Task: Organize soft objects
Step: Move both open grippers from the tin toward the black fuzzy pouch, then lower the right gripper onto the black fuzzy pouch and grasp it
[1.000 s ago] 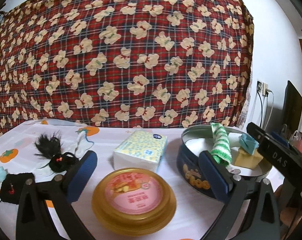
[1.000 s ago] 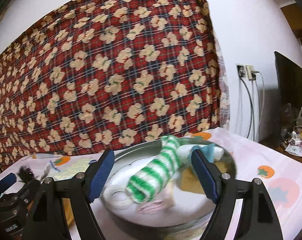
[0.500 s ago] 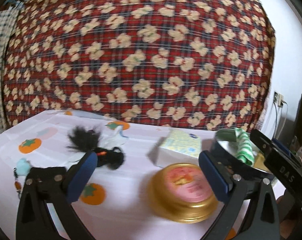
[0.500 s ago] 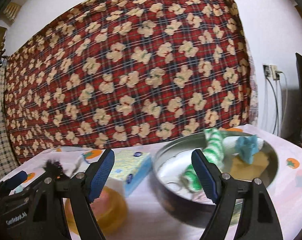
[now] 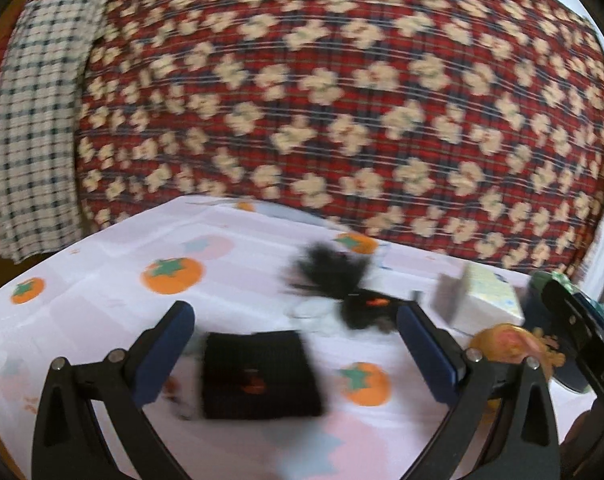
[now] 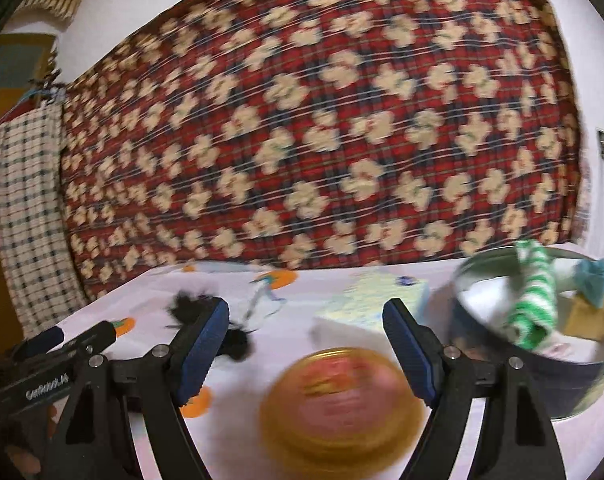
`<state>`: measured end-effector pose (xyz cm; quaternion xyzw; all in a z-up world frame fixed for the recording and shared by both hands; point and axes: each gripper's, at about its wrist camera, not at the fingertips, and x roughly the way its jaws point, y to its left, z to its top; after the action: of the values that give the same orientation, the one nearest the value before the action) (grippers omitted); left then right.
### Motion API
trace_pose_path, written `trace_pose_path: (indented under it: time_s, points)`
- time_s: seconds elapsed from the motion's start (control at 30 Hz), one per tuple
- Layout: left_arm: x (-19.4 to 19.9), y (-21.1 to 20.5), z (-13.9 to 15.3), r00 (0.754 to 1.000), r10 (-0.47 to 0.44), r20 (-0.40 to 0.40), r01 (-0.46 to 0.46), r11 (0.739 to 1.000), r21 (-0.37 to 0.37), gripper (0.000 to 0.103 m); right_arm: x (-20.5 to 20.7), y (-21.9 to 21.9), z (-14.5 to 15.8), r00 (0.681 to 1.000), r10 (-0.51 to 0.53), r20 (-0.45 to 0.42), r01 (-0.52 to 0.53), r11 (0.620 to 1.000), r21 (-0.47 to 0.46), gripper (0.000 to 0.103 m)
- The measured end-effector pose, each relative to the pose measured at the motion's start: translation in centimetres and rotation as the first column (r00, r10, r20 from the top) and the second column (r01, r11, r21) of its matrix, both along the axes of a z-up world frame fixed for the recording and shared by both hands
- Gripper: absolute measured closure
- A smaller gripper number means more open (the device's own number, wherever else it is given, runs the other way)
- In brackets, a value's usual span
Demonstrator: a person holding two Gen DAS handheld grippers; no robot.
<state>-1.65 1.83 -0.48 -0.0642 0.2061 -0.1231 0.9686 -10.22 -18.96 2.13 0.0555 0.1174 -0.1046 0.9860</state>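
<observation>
Tablecloth [image 5: 102, 264]: smooth thin cloth, matt, white with printed orange fruit. Black pouch [image 5: 258, 374] at 6 o'clock in left wrist view: ribbed knit cloth, matt. Black tuft [image 5: 334, 270] at 1 o'clock from it: fuzzy, hairlike fibres. Backdrop blanket [image 6: 322, 120]: woven plaid cloth, matt; checked cloth [image 5: 34, 120] at 9 o'clock, crinkled weave. Round tin [image 6: 574, 384] at 3 o'clock in right wrist view: metal, shiny inside, dark painted outer wall. Striped roll [image 6: 536, 304] in it: fluffy green-white towelling. Tissue pack [image 6: 366, 304]: soft plastic wrap, slight sheen. Gold tub [image 6: 342, 400]: glossy plastic. Right gripper [image 6: 306, 356] pads: ridged blue rubber-like surface; arms matt black plastic
</observation>
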Motion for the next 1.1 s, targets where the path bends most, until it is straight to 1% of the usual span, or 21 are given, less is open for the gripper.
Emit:
trace_pose_path:
  time_s: [0.17,0.27,0.33,0.4,0.5,0.57,0.67,0.77,0.93,1.0,1.03,1.07,1.1]
  points:
    - [1.2,4.2,-0.5,0.997,0.072,-0.04,-0.072,0.997,-0.002,0.0,2.0,3.5,-0.5,0.996,0.072,-0.047,-0.073,0.997,-0.006,0.022]
    - [1.9,6.6,-0.7,0.991,0.124,-0.047,-0.123,0.992,0.023,0.0,3.1,5.4,-0.8,0.991,0.107,-0.075,-0.108,0.994,-0.013,0.022]
    - [2.4,8.2,-0.8,0.985,0.162,-0.053,-0.16,0.986,0.041,0.0,4.1,6.6,-1.0,0.986,0.125,-0.112,-0.128,0.991,-0.022,0.022]
    - [2.9,9.9,-1.0,0.978,0.196,-0.067,-0.193,0.98,0.045,0.0,5.4,7.8,-1.5,0.974,0.154,-0.166,-0.159,0.987,-0.017,0.022]
    - [3.5,12.0,-1.3,0.964,0.249,-0.093,-0.246,0.968,0.047,0.0,7.6,9.2,-2.4,0.944,0.204,-0.259,-0.205,0.978,0.026,0.022]
    - [3.8,13.3,-1.6,0.957,0.267,-0.117,-0.265,0.964,0.031,0.0,8.7,9.7,-3.1,0.924,0.232,-0.305,-0.22,0.973,0.073,0.022]
    - [4.3,15.0,-2.2,0.946,0.279,-0.164,-0.287,0.957,-0.027,0.0,10.4,10.4,-4.3,0.887,0.276,-0.37,-0.234,0.96,0.157,0.022]
    - [4.6,15.9,-2.8,0.935,0.291,-0.204,-0.309,0.949,-0.062,0.0,11.6,11.4,-5.3,0.855,0.306,-0.42,-0.243,0.95,0.197,0.022]
    - [5.2,16.2,-3.4,0.921,0.294,-0.255,-0.321,0.944,-0.07,0.0,13.5,13.4,-6.5,0.796,0.353,-0.492,-0.276,0.935,0.224,0.022]
    - [5.4,16.4,-3.6,0.916,0.297,-0.271,-0.325,0.943,-0.067,0.0,14.5,14.5,-7.3,0.759,0.364,-0.539,-0.285,0.931,0.228,0.022]
    - [5.5,16.5,-3.7,0.914,0.297,-0.278,-0.327,0.943,-0.067,0.0,14.8,14.8,-7.4,0.754,0.359,-0.55,-0.285,0.933,0.218,0.021]
    - [5.5,16.5,-3.7,0.912,0.296,-0.283,-0.328,0.942,-0.069,0.0,14.8,15.3,-7.3,0.755,0.351,-0.553,-0.291,0.936,0.198,0.021]
    - [5.6,16.7,-3.8,0.91,0.296,-0.291,-0.33,0.941,-0.074,0.0,15.0,15.6,-7.4,0.748,0.356,-0.561,-0.298,0.934,0.195,0.02]
